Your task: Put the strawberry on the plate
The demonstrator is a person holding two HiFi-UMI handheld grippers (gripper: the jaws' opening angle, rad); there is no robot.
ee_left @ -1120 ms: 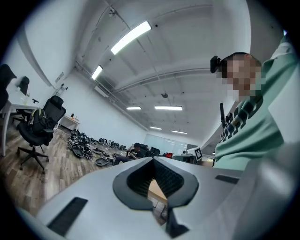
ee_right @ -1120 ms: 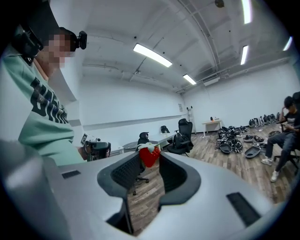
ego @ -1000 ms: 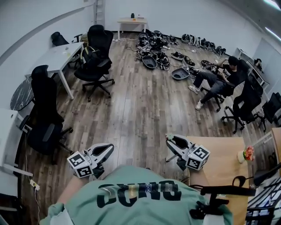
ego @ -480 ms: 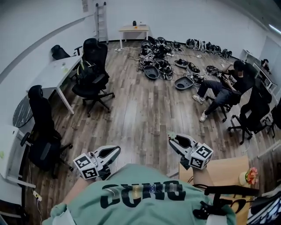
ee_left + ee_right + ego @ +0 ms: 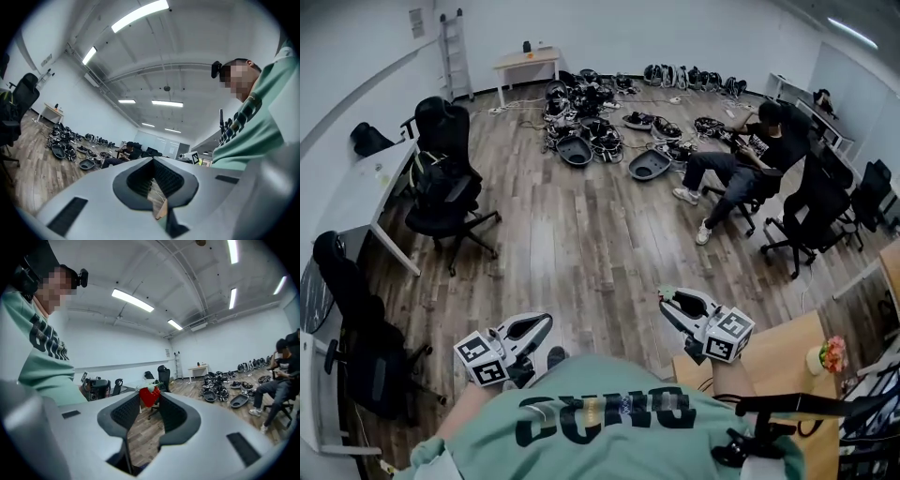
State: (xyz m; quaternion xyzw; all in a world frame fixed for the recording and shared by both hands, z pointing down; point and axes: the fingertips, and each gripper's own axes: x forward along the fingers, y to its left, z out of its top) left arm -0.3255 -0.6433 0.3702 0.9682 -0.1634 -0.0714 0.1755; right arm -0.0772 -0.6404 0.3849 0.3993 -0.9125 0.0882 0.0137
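At tips of my right gripper [image 5: 150,398], jaws grip strawberry [image 5: 149,394]: carry step. Left gripper [image 5: 152,160] closed, empty. Plate unseen; next I locate it, lower, release.

Wood-plank floor [image 5: 581,244] with black office chairs [image 5: 442,192] parked on it and a heap of dark gear [image 5: 581,127] near the far wall. Light wooden table [image 5: 773,361] bottom right, little flower pot [image 5: 830,355] on it.

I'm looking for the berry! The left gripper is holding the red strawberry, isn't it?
No, it is the right gripper that is holding the red strawberry, pinched at its tips. The right gripper view shows it. The left gripper is shut with nothing in it.
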